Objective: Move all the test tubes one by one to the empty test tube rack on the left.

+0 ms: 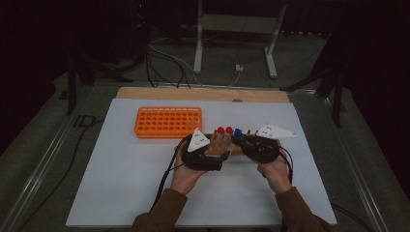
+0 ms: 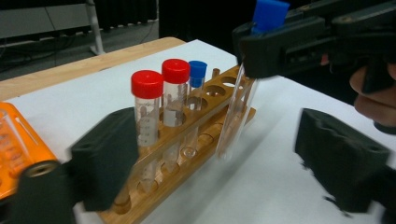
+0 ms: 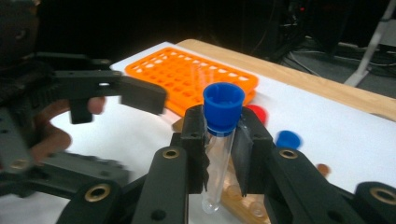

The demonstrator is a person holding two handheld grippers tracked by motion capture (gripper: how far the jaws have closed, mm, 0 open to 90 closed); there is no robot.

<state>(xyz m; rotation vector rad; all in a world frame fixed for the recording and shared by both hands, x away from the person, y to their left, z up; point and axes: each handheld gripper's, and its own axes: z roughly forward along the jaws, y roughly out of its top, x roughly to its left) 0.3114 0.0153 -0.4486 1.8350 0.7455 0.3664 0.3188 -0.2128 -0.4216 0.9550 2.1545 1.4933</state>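
Note:
A wooden tube rack (image 2: pixel 187 128) stands mid-table and holds two red-capped tubes (image 2: pixel 147 102) and a blue-capped one (image 2: pixel 197 74). My right gripper (image 3: pixel 219 135) is shut on another clear tube with a blue cap (image 3: pixel 219 154), gripped just under the cap. That tube (image 2: pixel 238 116) hangs tilted, its rounded bottom just above the rack's front rail. My left gripper (image 2: pixel 217 140) is open. One of its pads (image 2: pixel 109 154) sits close beside the rack's near end and the other stands well apart over the white sheet. In the high view both grippers (image 1: pixel 212 145) (image 1: pixel 240 137) meet at the rack (image 1: pixel 220 145).
An orange many-holed rack (image 1: pixel 168 121) lies behind and left of the wooden one. The white sheet (image 1: pixel 121 183) covers a wooden tabletop (image 1: pixel 193 93). Cables and metal stand legs (image 1: pixel 198 48) are on the floor beyond the table.

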